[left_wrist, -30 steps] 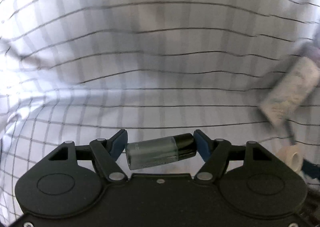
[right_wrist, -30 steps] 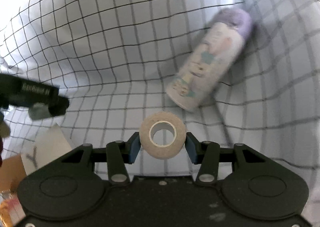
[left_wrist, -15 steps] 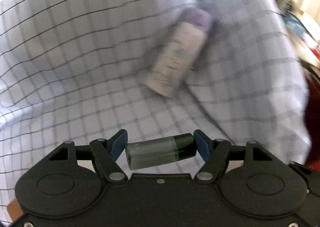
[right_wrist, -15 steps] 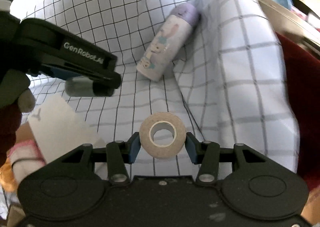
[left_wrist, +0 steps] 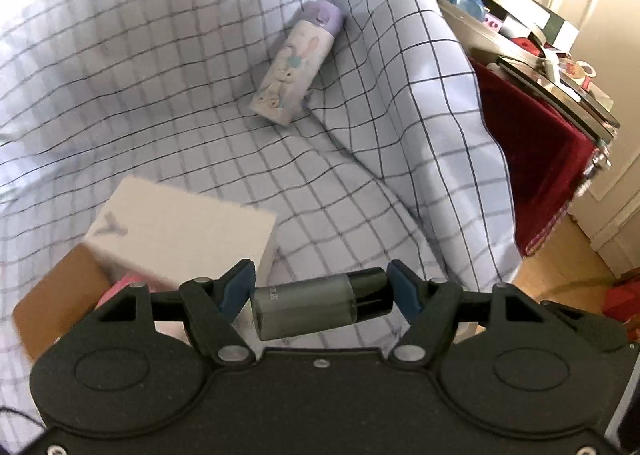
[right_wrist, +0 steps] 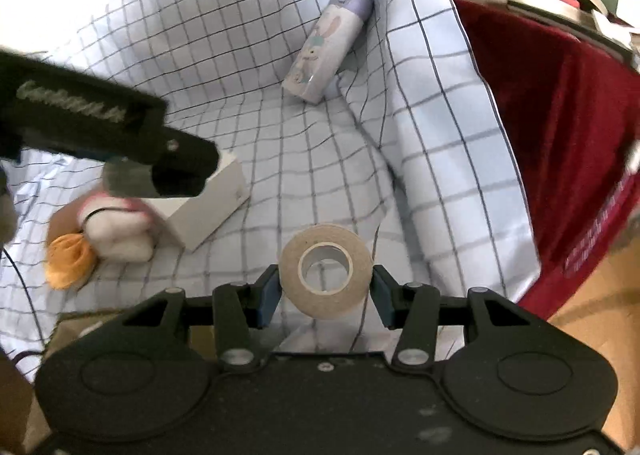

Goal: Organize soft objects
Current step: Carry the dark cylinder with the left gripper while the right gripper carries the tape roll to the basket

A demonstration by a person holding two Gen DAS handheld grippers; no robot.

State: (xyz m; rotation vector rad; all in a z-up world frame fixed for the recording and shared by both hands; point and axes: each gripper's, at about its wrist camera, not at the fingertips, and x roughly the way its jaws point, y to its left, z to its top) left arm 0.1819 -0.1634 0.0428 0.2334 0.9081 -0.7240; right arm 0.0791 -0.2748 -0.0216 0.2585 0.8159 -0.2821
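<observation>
A: Where were the things?
B: The grey bottle (left_wrist: 316,305) was clamped in the left gripper (left_wrist: 320,291), the tape roll (right_wrist: 325,270) in the right gripper (right_wrist: 325,293).
A: Which step?
B: Carrying, I think. The white box (left_wrist: 180,231) lay just ahead-left on the checked sheet (left_wrist: 180,75); next, each needed a place to be set down.
</observation>
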